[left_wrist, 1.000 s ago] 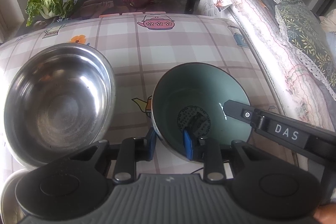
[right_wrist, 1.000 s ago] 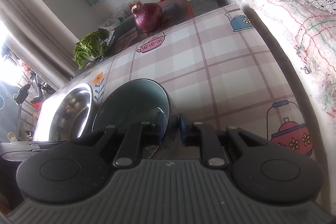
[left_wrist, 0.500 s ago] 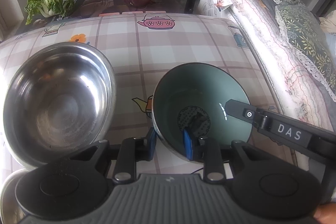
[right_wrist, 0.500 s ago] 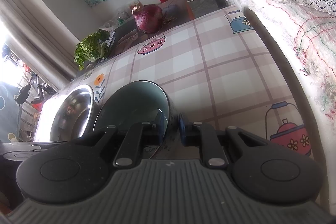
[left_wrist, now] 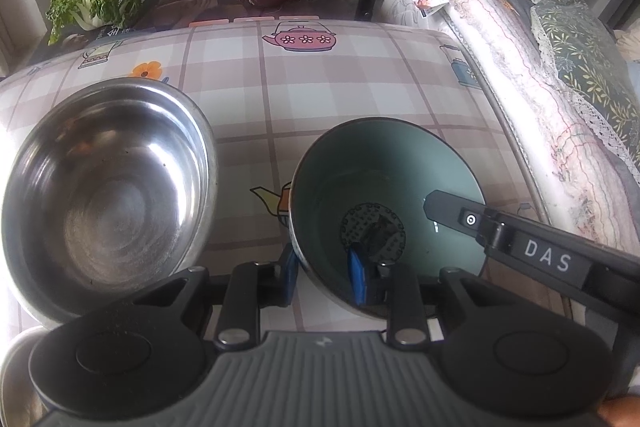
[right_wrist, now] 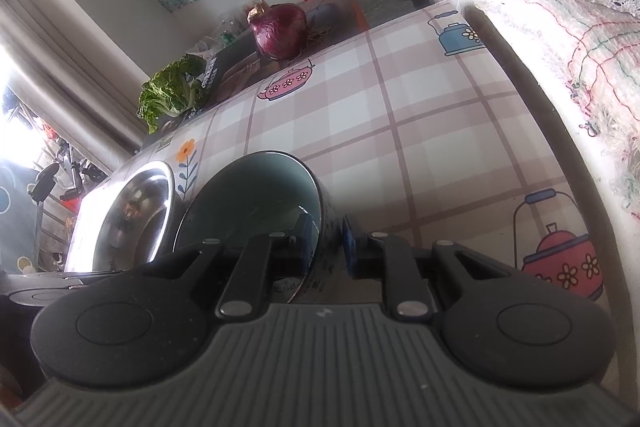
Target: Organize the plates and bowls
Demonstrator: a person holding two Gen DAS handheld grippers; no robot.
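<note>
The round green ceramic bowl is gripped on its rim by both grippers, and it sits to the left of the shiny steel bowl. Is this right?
Not quite. The round green ceramic bowl sits to the right of the shiny steel bowl, as the left wrist view shows. The left gripper and right gripper do both grip its rim.

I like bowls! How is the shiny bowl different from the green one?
The steel bowl is silver and mirror-shiny; the green bowl is dull teal with a dark rim. The steel bowl looks wider. Nothing grips the steel bowl; both grippers straddle the green bowl's rim. Both are empty and upright.
</note>
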